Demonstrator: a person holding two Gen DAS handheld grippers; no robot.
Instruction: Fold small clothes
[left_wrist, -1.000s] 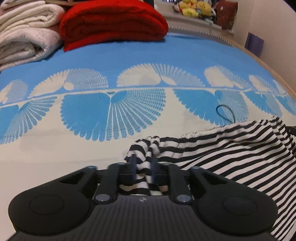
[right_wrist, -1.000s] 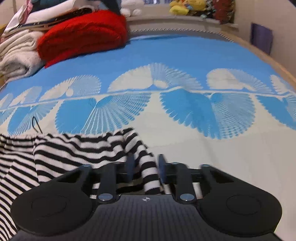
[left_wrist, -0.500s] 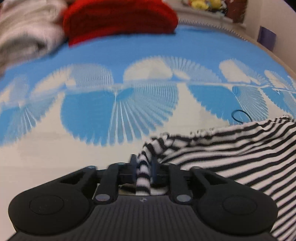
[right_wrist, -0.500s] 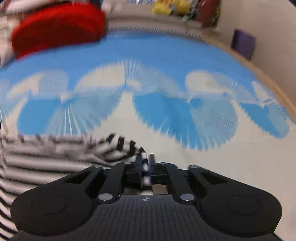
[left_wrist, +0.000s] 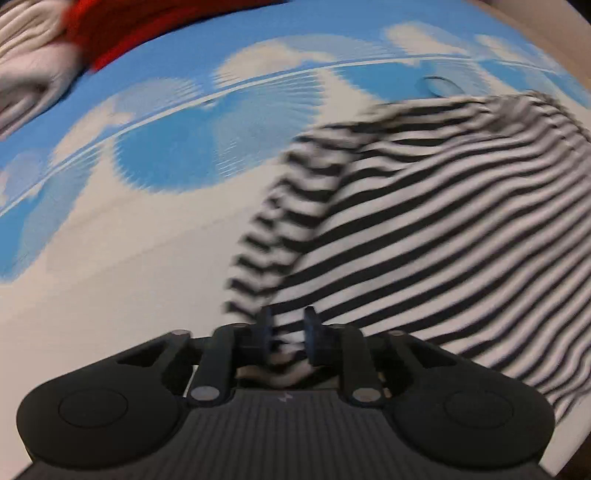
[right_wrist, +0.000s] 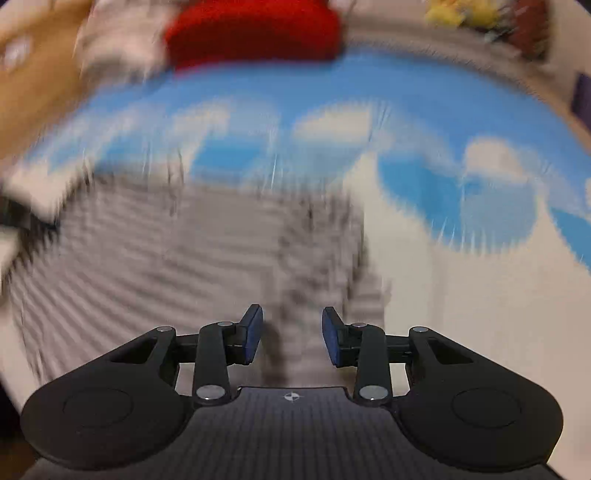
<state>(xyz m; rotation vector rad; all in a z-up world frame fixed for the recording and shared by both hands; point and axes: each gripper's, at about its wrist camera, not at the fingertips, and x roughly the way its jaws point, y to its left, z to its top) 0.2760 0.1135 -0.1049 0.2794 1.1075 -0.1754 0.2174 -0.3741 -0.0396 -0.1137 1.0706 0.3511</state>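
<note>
Blue-and-cream patterned bedspread (left_wrist: 155, 206) carries the striped garment (left_wrist: 443, 229), lying flat. Left gripper (left_wrist: 287, 334) – fingers narrow and closing, striped cloth between them. Right gripper (right_wrist: 291, 338) – fingers apart and opening, above the garment.

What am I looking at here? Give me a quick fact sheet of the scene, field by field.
surface: blue and cream patterned bedspread
garment: black and white striped garment, lying spread on the bedspread
left gripper: jaws closing, striped cloth between them
right gripper: jaws opening, apart and not pressing the cloth
background: red folded knit, cream folded textiles, yellow soft toys
image quality: right wrist view heavily blurred
</note>
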